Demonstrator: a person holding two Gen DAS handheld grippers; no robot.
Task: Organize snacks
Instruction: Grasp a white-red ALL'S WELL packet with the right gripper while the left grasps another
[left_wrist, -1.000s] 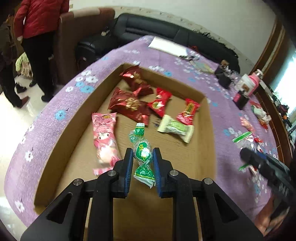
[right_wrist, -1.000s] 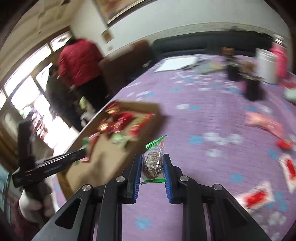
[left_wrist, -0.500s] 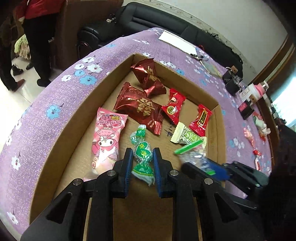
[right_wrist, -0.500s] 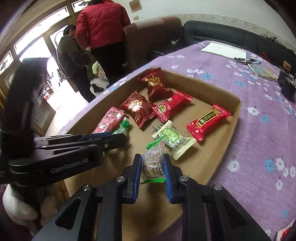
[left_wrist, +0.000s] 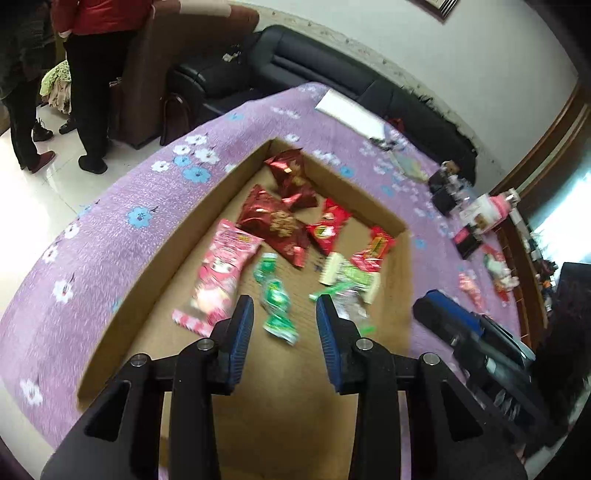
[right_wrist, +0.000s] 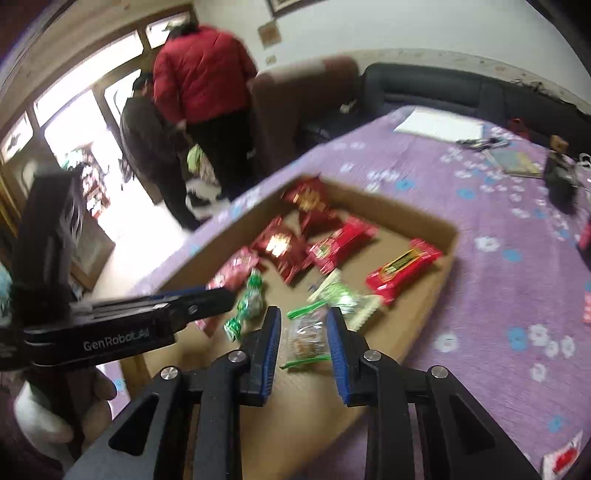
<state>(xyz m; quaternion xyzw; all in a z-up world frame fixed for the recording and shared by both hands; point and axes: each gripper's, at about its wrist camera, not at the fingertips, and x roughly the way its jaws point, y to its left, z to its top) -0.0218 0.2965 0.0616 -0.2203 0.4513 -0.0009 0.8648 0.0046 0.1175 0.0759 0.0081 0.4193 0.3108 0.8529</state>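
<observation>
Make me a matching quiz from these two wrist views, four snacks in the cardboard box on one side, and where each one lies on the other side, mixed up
Things:
1. green twist-wrapped candy
2. clear packet with green ends
3. pink cartoon packet
4. long red bar

Places:
A. nearest the box's far right corner
B. between the left gripper and its open jaws, touching neither
C. along the left wall of the cardboard box
D. between the open jaws of the right gripper

Pairs: 1-B, 2-D, 3-C, 4-A
</observation>
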